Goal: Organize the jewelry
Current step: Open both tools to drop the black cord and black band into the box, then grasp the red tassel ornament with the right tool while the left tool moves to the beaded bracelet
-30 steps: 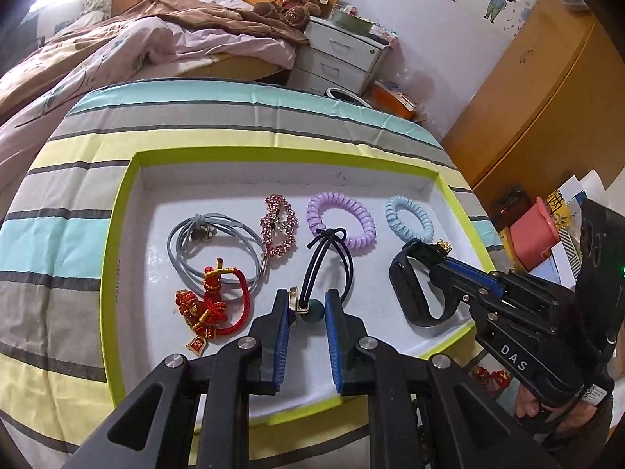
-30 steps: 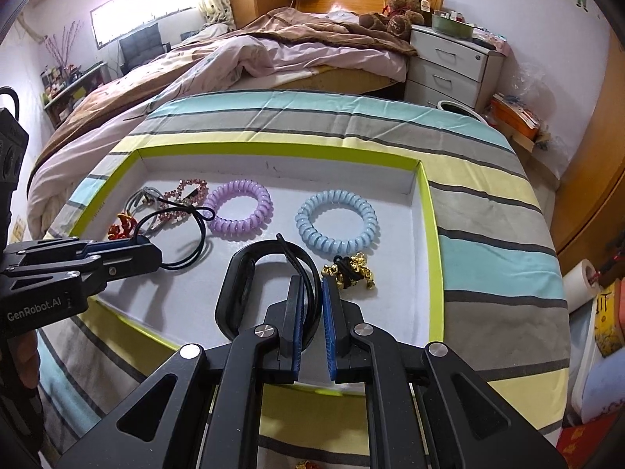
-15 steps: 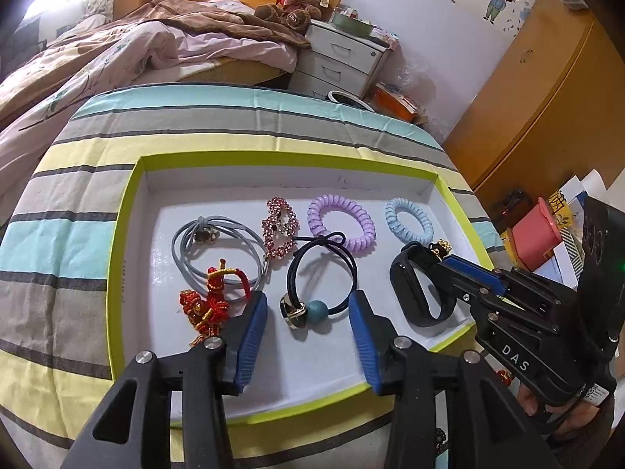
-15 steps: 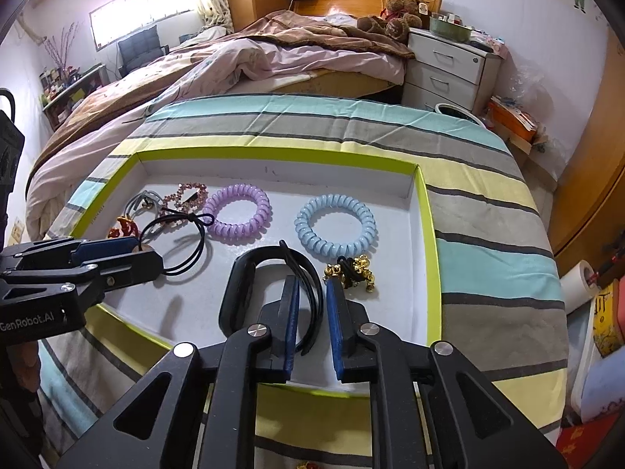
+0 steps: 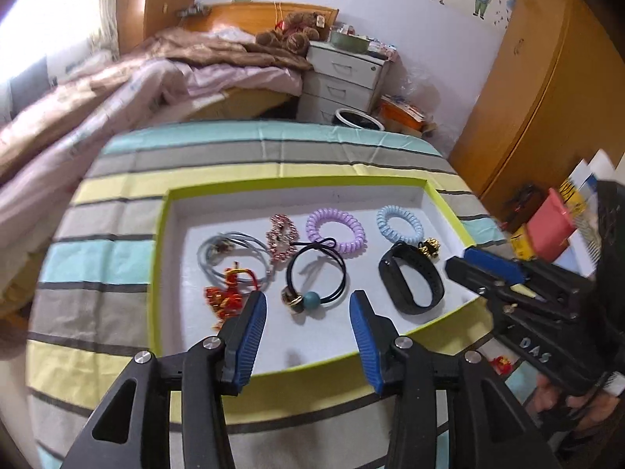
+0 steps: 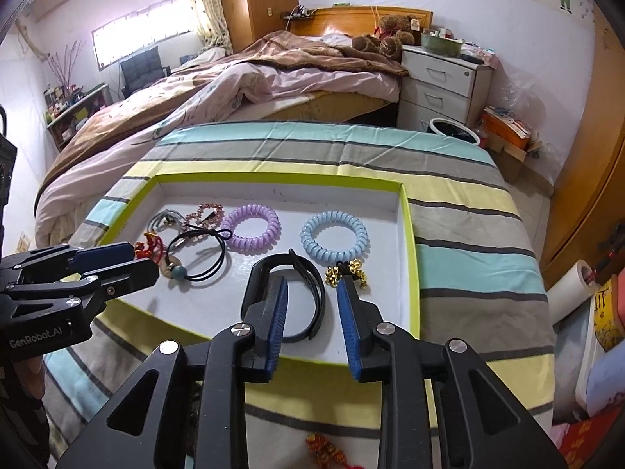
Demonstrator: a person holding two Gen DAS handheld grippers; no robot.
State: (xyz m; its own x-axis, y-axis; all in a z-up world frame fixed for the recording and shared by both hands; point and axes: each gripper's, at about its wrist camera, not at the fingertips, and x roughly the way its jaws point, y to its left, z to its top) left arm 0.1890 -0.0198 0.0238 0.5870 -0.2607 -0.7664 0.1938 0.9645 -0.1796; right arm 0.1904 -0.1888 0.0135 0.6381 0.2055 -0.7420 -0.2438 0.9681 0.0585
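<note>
Jewelry tray: left gripper, right gripper just opened, near front rim.

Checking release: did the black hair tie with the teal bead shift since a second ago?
Yes. The black hair tie opened from a pinched oval into a round loop, spreading toward the black wristband.

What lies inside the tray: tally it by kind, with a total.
Spiral hair ties: 2, purple coil and blue coil
Cord hair ties: 2, grey tie and black beaded tie
Black wristband: 1
Pink jewelled piece: 1
Red knotted charm: 1
Gold bell ornament: 1
Total: 8
</note>
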